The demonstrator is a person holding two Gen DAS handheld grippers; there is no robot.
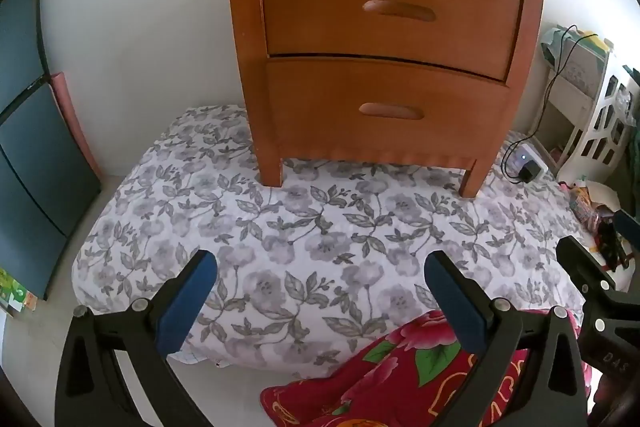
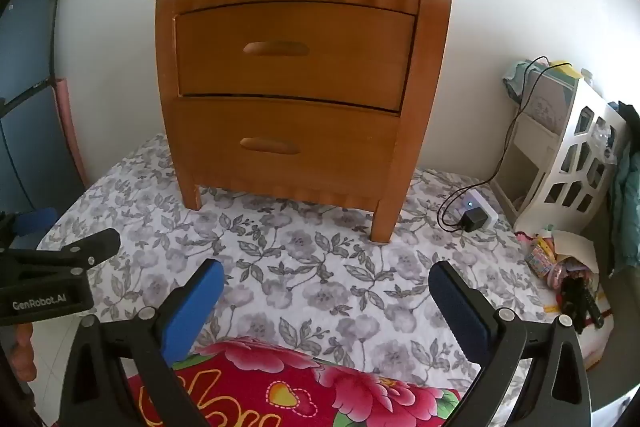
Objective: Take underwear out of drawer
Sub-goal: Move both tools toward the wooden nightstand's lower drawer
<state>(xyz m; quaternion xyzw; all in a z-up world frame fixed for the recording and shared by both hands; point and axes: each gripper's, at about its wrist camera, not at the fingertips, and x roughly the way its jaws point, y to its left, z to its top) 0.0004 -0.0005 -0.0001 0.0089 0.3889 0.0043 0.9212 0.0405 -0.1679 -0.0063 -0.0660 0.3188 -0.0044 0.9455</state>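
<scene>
Above the floral quilt (image 1: 320, 227), left gripper (image 1: 320, 291) and right gripper (image 2: 326, 301) gape wide, empty.

Both grippers tilt downward side by side, left gripper (image 1: 320, 291) and right gripper (image 2: 326, 301) spread wide, nothing held.

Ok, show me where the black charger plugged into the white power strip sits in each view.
Left wrist: the black charger is at the right edge, just right of the nightstand's front right leg.
Right wrist: the black charger is right of centre, between that leg and the white shelf unit.
Shared landmark: the wooden nightstand.
</scene>
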